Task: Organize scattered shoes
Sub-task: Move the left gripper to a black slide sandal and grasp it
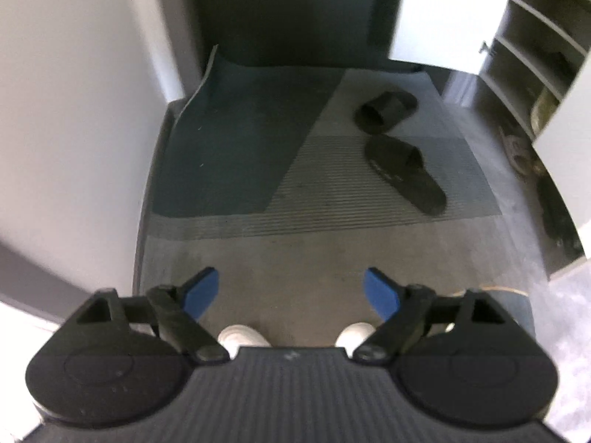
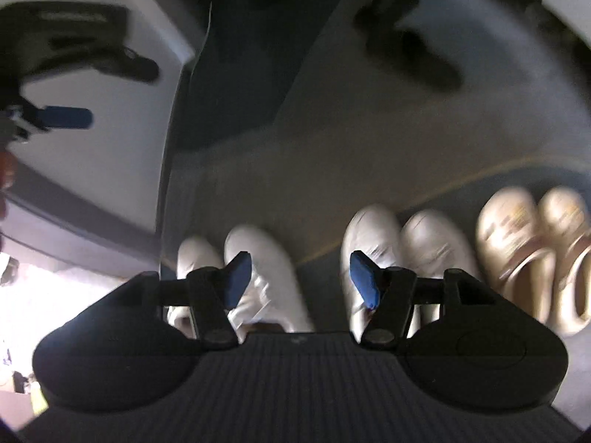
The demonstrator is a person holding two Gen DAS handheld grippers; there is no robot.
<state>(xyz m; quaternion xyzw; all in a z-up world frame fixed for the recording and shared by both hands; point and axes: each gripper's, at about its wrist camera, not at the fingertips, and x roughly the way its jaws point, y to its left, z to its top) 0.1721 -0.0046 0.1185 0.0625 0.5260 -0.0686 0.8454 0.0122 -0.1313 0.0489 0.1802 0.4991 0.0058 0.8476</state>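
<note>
Two dark slippers lie askew on the striped mat (image 1: 258,184), one farther (image 1: 386,110) and one nearer (image 1: 404,175), well ahead of my left gripper (image 1: 291,291). That gripper is open and holds nothing. Below it peek two white shoe toes (image 1: 242,336). The right wrist view is blurred. My right gripper (image 2: 301,280) is open with nothing between its blue pads, hanging above a row of shoes on the floor: a white pair (image 2: 266,269), a second white pair (image 2: 436,247) and a beige pair (image 2: 517,243). The dark slippers (image 2: 406,48) smear at the top.
An open shoe cabinet (image 1: 535,55) with shelves stands at the right, its white door (image 1: 443,11) swung out. More shoes (image 1: 517,147) lie at its foot. A white wall (image 1: 74,110) bounds the left. My left gripper (image 2: 122,94) shows at the upper left of the right wrist view.
</note>
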